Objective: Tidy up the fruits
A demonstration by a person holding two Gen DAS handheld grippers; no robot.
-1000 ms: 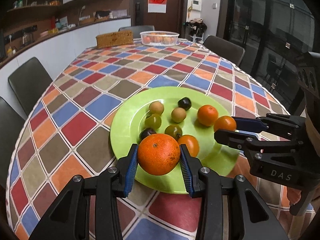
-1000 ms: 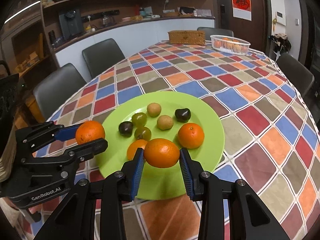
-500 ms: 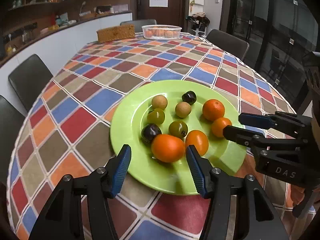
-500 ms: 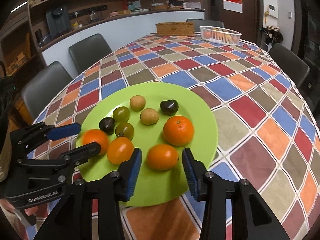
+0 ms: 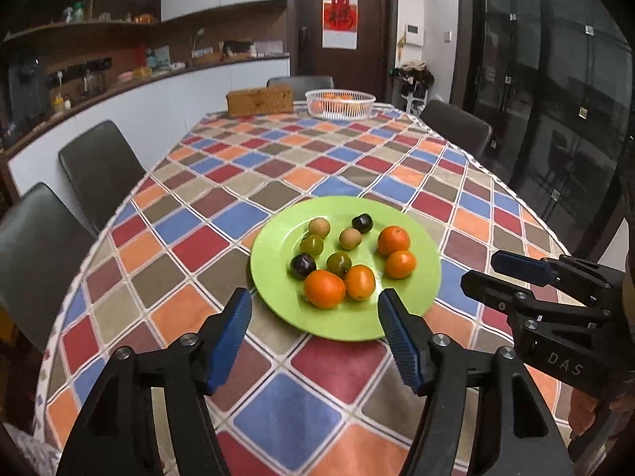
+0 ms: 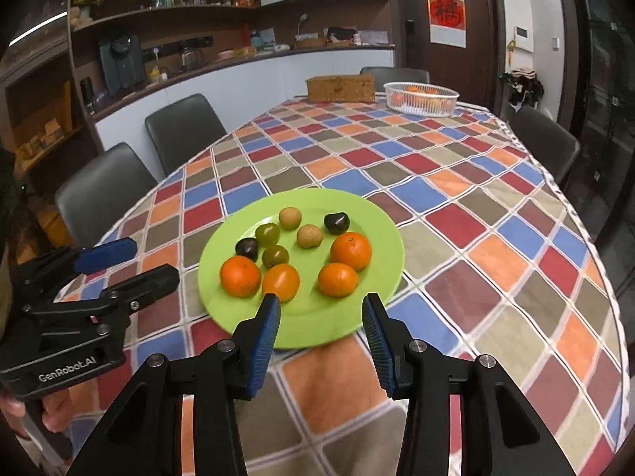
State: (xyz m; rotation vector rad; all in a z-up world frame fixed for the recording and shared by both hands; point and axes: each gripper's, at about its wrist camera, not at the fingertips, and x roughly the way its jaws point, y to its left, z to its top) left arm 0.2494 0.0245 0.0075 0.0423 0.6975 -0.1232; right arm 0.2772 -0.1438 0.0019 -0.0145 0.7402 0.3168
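Note:
A green plate [image 5: 278, 277] [image 6: 381, 238] lies on the checkered tablecloth and holds several oranges and small green, tan and dark fruits. The nearest orange [image 5: 324, 288] [image 6: 240, 276] rests at the plate's near side, with another orange [image 6: 337, 279] to its right. My left gripper [image 5: 315, 321] is open and empty, raised just short of the plate's near rim. My right gripper [image 6: 321, 327] is open and empty, also above the near rim. Each gripper shows in the other's view, the right one [image 5: 512, 273] and the left one [image 6: 127, 265].
A white basket [image 5: 340, 104] [image 6: 421, 97] with oranges and a brown wicker box [image 5: 260, 100] [image 6: 341, 88] stand at the table's far end. Dark chairs [image 5: 99, 170] [image 6: 180, 131] line the left side; another chair [image 5: 456, 127] stands on the right.
Both grippers let go of their oranges onto the plate, opened wide and pulled back and up from the plate.

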